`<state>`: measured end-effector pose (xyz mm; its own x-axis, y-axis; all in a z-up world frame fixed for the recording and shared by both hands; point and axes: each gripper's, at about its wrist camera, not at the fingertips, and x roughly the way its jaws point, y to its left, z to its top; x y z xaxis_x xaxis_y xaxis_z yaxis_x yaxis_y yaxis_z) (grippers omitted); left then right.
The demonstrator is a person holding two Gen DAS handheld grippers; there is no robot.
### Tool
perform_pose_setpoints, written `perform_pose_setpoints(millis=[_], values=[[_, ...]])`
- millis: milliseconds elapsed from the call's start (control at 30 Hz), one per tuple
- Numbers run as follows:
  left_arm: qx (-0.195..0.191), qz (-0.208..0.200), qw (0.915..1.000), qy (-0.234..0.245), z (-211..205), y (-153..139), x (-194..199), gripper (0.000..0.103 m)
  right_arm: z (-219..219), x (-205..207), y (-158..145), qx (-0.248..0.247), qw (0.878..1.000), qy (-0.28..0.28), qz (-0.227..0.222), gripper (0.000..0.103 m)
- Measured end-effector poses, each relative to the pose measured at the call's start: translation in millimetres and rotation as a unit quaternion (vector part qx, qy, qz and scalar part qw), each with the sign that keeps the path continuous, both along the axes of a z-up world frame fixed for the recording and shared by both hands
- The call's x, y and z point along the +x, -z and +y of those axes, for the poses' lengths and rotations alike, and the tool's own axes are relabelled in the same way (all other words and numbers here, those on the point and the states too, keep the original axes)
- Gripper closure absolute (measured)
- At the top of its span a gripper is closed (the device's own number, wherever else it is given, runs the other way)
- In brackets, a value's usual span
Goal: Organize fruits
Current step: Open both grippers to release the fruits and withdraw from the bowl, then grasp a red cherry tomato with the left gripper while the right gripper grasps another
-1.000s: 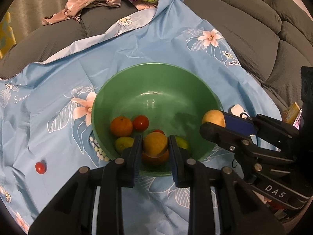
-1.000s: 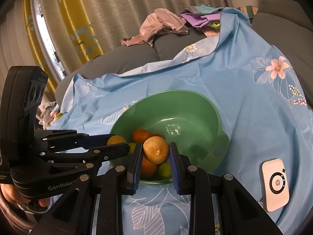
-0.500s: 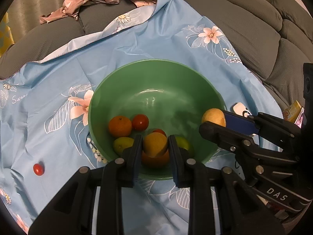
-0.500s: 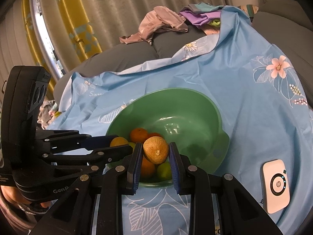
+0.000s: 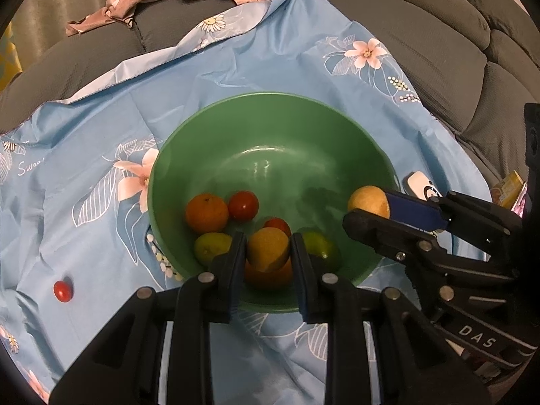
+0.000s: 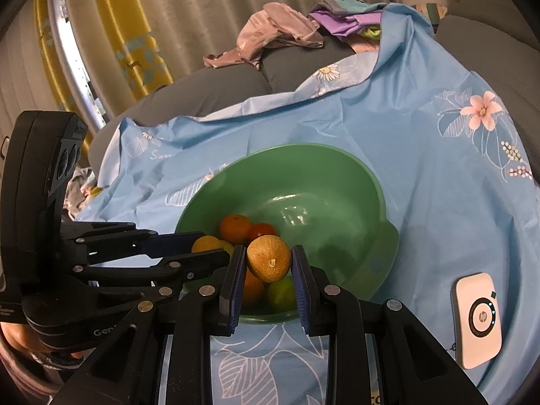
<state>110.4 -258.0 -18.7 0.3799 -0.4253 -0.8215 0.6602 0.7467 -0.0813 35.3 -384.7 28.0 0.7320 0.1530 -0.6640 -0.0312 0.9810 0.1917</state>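
Fruits (image 5: 268, 249); right gripper (image 5: 368, 207) marked "DAS"

Setting: a home living room, we judge. Grey cushioned sofa (image 5: 422, 44) at the far side and right; loose clothes (image 6: 280, 33) heaped on it; pleated curtains (image 6: 189, 13) beyond; flowered blue cloth (image 5: 253, 67) spread over the seat.

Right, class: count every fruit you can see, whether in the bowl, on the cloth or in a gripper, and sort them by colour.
red fruits: 3
orange fruits: 2
green fruits: 2
yellow fruits: 2
Total: 9
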Motion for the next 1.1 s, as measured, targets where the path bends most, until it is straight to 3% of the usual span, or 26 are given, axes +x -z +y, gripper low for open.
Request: perform_pose_setpoints(millis=[133, 200, 267, 367, 467, 767, 1100], values=[[0.002, 0.003, 1.0, -0.002, -0.9, 2.7, 0.8, 0.077, 0.6, 2.2, 1.4, -0.004, 1.0, 0.003, 0.008, 0.074], [0.002, 0.004, 1.0, -0.007, -0.8, 3.5, 1.8, 0.073, 0.5, 2.0, 1.4, -0.005, 1.0, 0.004, 0.009, 0.074], [0.001, 0.004, 0.9999, -0.012, 0.0, 3.2, 2.0, 0.057, -0.9, 1.5, 1.8, -0.003, 1.0, 0.006, 0.012, 0.074], [0.0, 0.001, 0.9998, -0.019, 2.7, 1.5, 1.4, 0.048, -4.7, 0.1, 1.6, 0.001, 1.0, 0.012, 0.014, 0.072], [-0.008, 0.002, 0.9998, -0.02, 7.9, -1.6, -1.1, 0.047, -8.4, -1.5, -0.5, 0.012, 1.0, 0.017, 0.011, 0.066], [-0.032, -0.01, 0.9974, -0.065, 61.5, -16.4, -21.1, 0.039, -18.9, -21.9, -7.0, 0.039, 0.999, 0.031, 0.003, 0.066], [-0.007, -0.015, 0.9897, -0.142, 131.0, -3.8, -52.2, 0.037, 17.3, -32.7, -2.5, 0.049, 0.998, -0.01, 0.027, 0.066]])
